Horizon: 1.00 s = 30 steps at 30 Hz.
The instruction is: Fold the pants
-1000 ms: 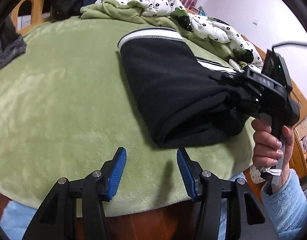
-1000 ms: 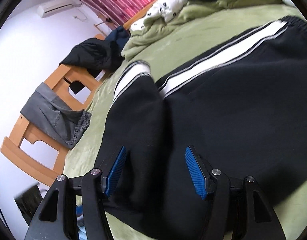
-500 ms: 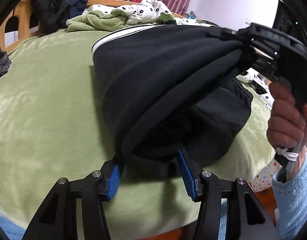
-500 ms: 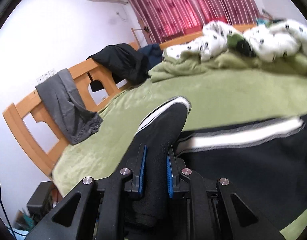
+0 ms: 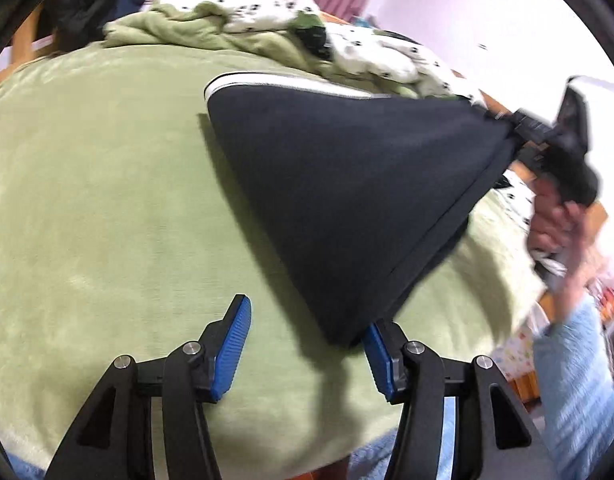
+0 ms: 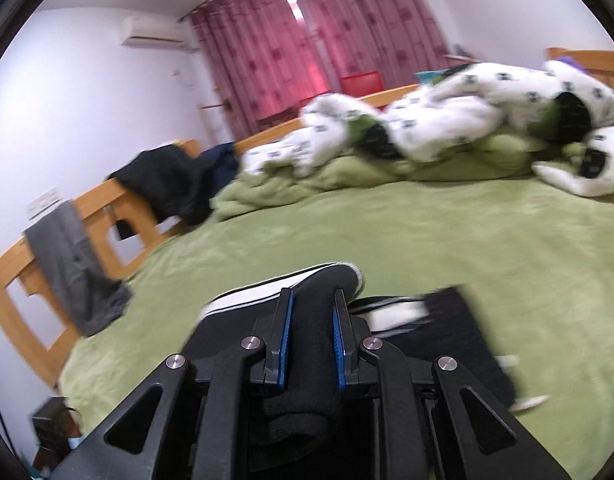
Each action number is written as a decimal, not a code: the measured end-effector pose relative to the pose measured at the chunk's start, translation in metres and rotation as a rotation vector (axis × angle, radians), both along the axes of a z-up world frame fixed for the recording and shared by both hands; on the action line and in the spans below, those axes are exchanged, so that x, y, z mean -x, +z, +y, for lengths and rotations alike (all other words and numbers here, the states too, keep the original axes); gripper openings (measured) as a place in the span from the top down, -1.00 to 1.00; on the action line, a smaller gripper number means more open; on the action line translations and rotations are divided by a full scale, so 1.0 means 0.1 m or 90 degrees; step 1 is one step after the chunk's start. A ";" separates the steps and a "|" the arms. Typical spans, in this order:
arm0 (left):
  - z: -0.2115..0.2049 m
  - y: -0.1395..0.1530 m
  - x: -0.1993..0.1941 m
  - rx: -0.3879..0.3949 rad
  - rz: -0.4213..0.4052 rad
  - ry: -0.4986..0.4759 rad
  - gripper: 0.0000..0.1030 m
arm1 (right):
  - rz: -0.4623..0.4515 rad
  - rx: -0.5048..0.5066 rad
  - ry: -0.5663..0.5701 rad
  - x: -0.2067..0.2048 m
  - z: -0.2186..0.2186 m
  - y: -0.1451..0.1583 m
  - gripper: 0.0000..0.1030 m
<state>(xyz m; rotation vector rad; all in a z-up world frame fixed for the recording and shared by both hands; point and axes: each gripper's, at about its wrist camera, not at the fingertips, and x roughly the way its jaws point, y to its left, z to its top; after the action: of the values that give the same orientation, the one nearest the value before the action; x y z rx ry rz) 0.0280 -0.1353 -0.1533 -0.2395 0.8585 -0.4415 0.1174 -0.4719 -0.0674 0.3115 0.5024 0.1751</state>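
Observation:
The black pants with white side stripes (image 5: 347, 200) are lifted above the green bed, stretched into a hanging sheet. My right gripper (image 6: 311, 312) is shut on a thick fold of the pants (image 6: 319, 292); in the left wrist view it (image 5: 519, 132) holds the cloth's upper right corner. My left gripper (image 5: 303, 348) is open, low over the blanket. The lowest corner of the pants hangs just in front of its right finger (image 5: 377, 360); contact is unclear.
The bed is covered by a green blanket (image 5: 107, 200). A crumpled white spotted quilt (image 6: 467, 128) and green bedding lie along the far side. A wooden bed rail (image 6: 87, 232) carries grey and dark clothes. Red curtains (image 6: 307, 40) hang behind.
My right gripper has raised the pants higher and further right, stretching them taut. The cloth that sat between my left fingers has pulled out toward the right finger.

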 end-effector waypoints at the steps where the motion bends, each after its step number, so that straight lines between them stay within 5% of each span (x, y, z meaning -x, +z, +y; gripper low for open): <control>1: 0.00 0.02 0.02 0.008 -0.002 -0.018 -0.02 | 0.018 0.017 -0.022 -0.01 -0.13 -0.11 0.68; 5: 0.03 0.06 0.11 0.026 0.004 -0.067 -0.02 | 0.083 0.057 -0.077 -0.02 -0.42 -0.58 0.68; 8: 0.11 0.04 0.16 0.019 0.016 -0.062 -0.02 | 0.089 0.012 -0.082 0.07 -0.60 -0.83 0.68; 16: 0.16 0.13 -0.02 0.105 0.023 -0.046 -0.02 | 0.116 0.010 -0.088 0.01 -0.57 -0.66 0.49; 19: -0.11 0.03 -0.08 0.074 0.052 -0.102 -0.02 | 0.121 0.028 -0.095 0.10 -0.50 -0.60 0.48; 23: -0.48 -0.12 -0.09 -0.061 0.014 -0.072 0.05 | 0.126 0.056 -0.109 0.23 -0.44 -0.58 0.45; 25: -0.52 -0.05 -0.03 -0.115 -0.060 -0.020 0.71 | 0.130 0.061 -0.120 0.27 -0.45 -0.61 0.45; 27: -0.46 0.02 0.00 -0.106 -0.076 0.010 0.74 | 0.142 0.050 -0.115 0.29 -0.47 -0.66 0.56; 30: -0.36 -0.05 -0.01 -0.080 -0.029 0.007 0.74 | 0.147 0.070 -0.106 0.35 -0.39 -0.68 0.57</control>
<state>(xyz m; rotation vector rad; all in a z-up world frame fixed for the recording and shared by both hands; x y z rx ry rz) 0.0293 -0.1716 -0.1583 -0.1181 0.8364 -0.3808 0.0824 -0.5111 -0.1354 0.2654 0.7088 -0.0506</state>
